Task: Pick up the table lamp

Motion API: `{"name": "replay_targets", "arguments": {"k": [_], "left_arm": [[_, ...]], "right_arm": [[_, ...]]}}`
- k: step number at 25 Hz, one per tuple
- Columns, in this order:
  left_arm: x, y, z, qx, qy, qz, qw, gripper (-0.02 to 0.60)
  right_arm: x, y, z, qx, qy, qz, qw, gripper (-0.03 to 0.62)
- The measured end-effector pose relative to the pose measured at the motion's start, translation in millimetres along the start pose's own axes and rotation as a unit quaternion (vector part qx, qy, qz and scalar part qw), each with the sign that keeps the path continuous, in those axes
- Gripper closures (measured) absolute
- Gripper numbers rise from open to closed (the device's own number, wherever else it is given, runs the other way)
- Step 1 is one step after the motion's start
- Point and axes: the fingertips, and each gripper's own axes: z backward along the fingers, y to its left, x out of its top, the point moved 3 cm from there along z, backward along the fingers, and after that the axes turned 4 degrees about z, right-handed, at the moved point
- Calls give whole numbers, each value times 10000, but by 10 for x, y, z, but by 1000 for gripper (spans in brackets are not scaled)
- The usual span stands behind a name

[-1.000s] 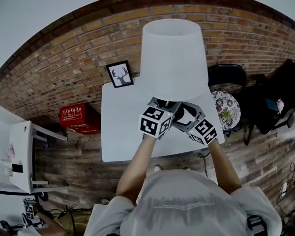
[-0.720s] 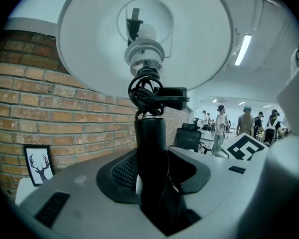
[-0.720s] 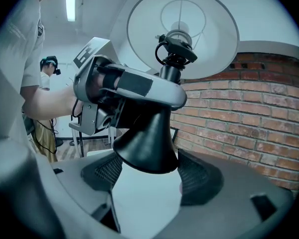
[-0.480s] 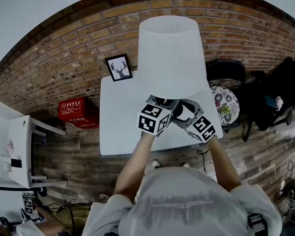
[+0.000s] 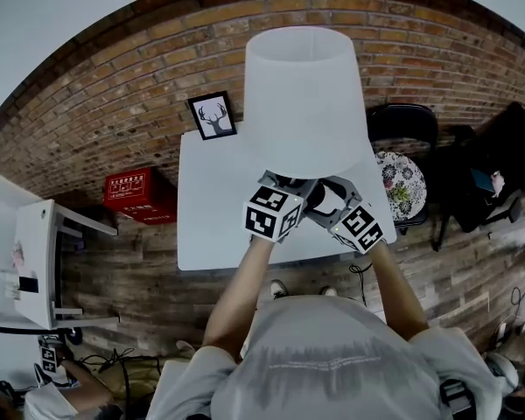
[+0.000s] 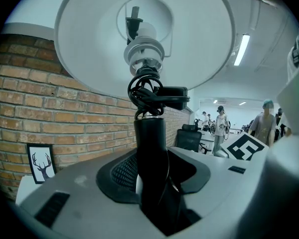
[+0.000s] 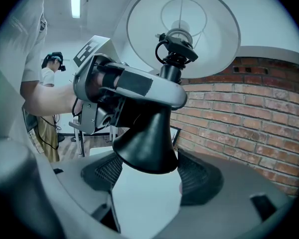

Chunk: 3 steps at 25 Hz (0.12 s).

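The table lamp has a white shade [image 5: 304, 103], a black stem [image 6: 152, 148] and a black cone-shaped base [image 7: 149, 143]. A coiled black cord [image 6: 149, 91] hangs just under the bulb socket. My left gripper [image 6: 152, 183] is shut on the stem, partly under the shade's lower edge in the head view [image 5: 293, 186]. My right gripper [image 7: 149, 176] has a pad on each side of the base, pressed against it. In the right gripper view the base hangs a little above the white table [image 5: 214, 217].
A framed deer picture [image 5: 213, 116] leans on the brick wall at the table's back left. A red box [image 5: 140, 197] sits on the floor to the left, a white cabinet [image 5: 44, 269] further left. A black chair [image 5: 402, 134] and patterned stool [image 5: 402, 191] stand to the right.
The lamp and both grippers have shifted slightly up and left in the head view. Both grips look unchanged.
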Motion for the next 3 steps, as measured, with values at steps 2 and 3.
{"name": "replay_targets", "arguments": {"k": [2, 3], "left_arm": [[-7, -10, 2, 6, 1, -10, 10000, 423], [-11, -13, 2, 10, 3, -15, 10000, 423]], "right_arm": [[-7, 7, 4, 3, 4, 13, 10000, 263], [-11, 10, 5, 5, 7, 18, 10000, 263]]}}
